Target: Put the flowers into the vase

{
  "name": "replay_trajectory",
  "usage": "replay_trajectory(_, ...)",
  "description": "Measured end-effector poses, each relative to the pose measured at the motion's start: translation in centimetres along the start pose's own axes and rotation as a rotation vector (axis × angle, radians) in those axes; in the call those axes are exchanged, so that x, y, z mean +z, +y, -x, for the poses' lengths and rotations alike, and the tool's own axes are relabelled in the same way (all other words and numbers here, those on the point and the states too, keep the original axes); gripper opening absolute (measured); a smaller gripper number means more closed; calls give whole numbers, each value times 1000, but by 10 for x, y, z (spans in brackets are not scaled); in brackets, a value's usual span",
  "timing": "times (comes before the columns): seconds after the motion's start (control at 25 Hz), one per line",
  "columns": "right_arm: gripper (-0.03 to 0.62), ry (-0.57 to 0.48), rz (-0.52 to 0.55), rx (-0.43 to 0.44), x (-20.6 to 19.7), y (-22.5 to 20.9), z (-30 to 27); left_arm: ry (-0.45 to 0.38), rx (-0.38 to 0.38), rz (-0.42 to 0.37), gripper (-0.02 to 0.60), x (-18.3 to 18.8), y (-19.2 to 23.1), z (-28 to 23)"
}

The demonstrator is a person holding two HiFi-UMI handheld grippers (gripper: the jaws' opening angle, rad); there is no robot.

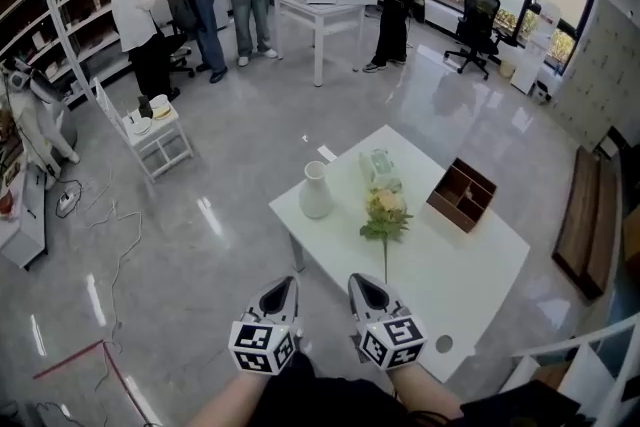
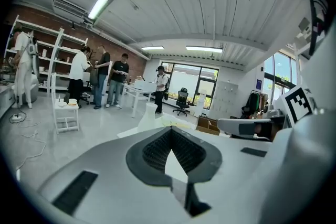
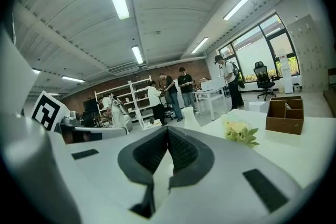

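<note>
A white vase [image 1: 315, 191] stands at the left end of the white table [image 1: 470, 265]. A yellow flower bunch [image 1: 386, 212] with green leaves lies in the table's middle, its stem pointing toward me. Behind it lies a clear plastic wrap [image 1: 378, 167]. My left gripper [image 1: 285, 283] and right gripper [image 1: 358, 280] hover side by side short of the near table edge, both shut and empty. The left gripper view shows the vase [image 2: 148, 114] beyond the shut tips [image 2: 169, 129]. The right gripper view shows the flowers [image 3: 239, 131] and vase [image 3: 190, 117] ahead of its shut tips [image 3: 168, 131].
A brown divided box [image 1: 462, 194] sits on the table's right part. Several people stand around a far white table [image 1: 318, 10]. A small white chair [image 1: 150, 130] holding dishes, shelves [image 1: 75, 10], floor cables [image 1: 95, 210] and an office chair [image 1: 478, 25] surround the open grey floor.
</note>
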State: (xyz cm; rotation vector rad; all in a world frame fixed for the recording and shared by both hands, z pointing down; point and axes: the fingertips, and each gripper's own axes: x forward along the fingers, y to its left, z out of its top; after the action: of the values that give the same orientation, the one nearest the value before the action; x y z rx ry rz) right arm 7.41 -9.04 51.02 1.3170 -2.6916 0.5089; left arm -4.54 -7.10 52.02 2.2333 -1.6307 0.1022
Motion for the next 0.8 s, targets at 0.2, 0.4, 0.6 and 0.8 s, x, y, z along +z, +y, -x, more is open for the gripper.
replay_trajectory(0.2, 3, -43, 5, -63, 32, -9, -61, 2, -58, -44, 3, 37, 41, -45)
replay_trajectory(0.4, 3, -83, 14, -106, 56, -8, -102, 17, -108, -61, 3, 57, 69, -73)
replay_trajectory(0.6, 3, -79, 24, -98, 63, -13, -119, 17, -120, -48, 3, 65, 72, -91)
replay_trajectory(0.8, 3, -53, 47, -76, 67, -17, -130, 26, -122, -27, 3, 63, 68, -103)
